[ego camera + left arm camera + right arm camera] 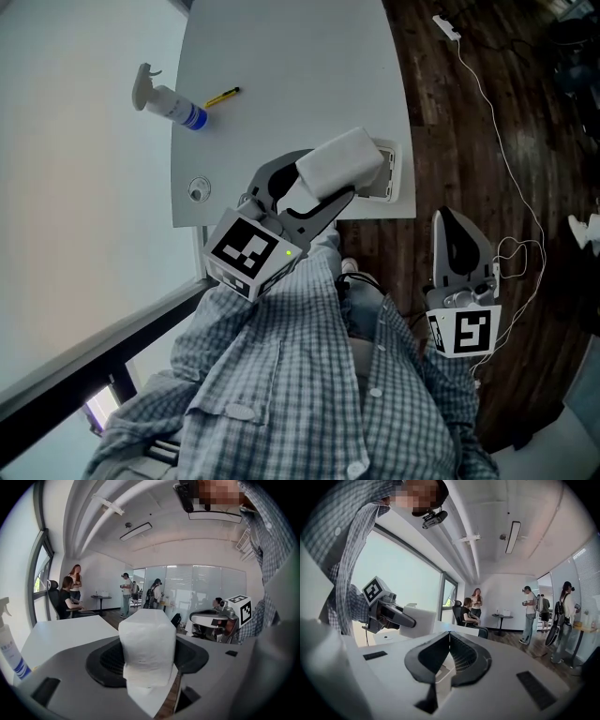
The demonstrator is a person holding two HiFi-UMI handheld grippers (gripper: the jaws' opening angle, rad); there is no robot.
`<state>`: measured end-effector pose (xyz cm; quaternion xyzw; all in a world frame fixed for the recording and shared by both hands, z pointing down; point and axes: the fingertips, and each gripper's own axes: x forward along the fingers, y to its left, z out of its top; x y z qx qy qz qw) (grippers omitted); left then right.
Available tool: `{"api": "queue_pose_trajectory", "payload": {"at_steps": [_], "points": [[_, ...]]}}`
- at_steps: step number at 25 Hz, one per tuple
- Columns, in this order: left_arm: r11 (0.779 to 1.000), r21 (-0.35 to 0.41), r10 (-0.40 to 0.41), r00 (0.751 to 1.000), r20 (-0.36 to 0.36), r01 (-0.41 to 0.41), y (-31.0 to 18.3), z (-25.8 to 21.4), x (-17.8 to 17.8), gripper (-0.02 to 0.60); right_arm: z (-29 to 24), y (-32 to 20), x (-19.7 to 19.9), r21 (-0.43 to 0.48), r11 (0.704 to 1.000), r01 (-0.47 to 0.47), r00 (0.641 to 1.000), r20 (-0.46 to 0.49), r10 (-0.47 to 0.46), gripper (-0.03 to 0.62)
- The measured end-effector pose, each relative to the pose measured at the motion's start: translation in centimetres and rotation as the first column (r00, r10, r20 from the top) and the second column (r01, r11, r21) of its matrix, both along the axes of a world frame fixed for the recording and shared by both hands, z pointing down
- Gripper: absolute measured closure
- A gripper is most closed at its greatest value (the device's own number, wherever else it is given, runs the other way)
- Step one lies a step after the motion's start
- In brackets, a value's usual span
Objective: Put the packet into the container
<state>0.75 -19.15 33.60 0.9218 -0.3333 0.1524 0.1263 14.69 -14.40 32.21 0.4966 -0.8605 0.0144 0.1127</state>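
Shirt (309, 375): checked cloth, fills the head view at 6 o'clock, nearest the camera.
Left gripper (323, 187): clamped on the packet; its marker cube sits at 7 o'clock of the load and the jaws point toward 2 o'clock.
Packet (147, 648): white, soft-wrapped block pinched between both pads, standing upright between the jaws and held above the table's near edge.
Right gripper (452, 225): jaws pressed together, nothing between them; it hangs over the wood floor (450, 112) at 4 o'clock of the packet, well apart from the table, pointing to 12 o'clock.
Container (398, 173): white tray at the table's near right corner, just at 3 o'clock of the packet and partly hidden by it; whether the two touch cannot be told.
Table (281, 56): pale grey top.
Round fitting (198, 190): small, in the tabletop at 9 o'clock of the packet.
Spray bottle (169, 101): lying on its side at 10 o'clock of the packet.
Pencil (222, 96): yellow, just beside the bottle at its 3 o'clock.
Cable (506, 169): white, trailing over the floor from 1 o'clock to 4 o'clock.
People (70, 592): far across the room in the left gripper view, one seated, others standing.
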Motion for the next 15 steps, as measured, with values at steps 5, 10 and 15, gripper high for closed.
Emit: {"api": "queue_pose_trajectory", "payload": {"at_steps": [5,10,15], "points": [[0.999,-0.017,0.051,0.999,0.014,-0.051,-0.9,1.9,1.1,0.301,0.4,-0.3,0.4,-0.018,0.999,-0.027,1.0,-0.011,0.027,0.581],[0.996,-0.048,0.079,0.996,0.047,-0.077,-1.3,4.0,1.7,0.301,0.8,-0.1,0.6,-0.031,0.999,-0.04,0.999,-0.011,0.039,0.581],[0.991,-0.031,0.133,0.987,0.09,-0.131,-1.9,5.3,2.6,0.301,1.4,-0.2,0.3,-0.051,0.998,-0.047,0.999,-0.015,0.046,0.582]]}}
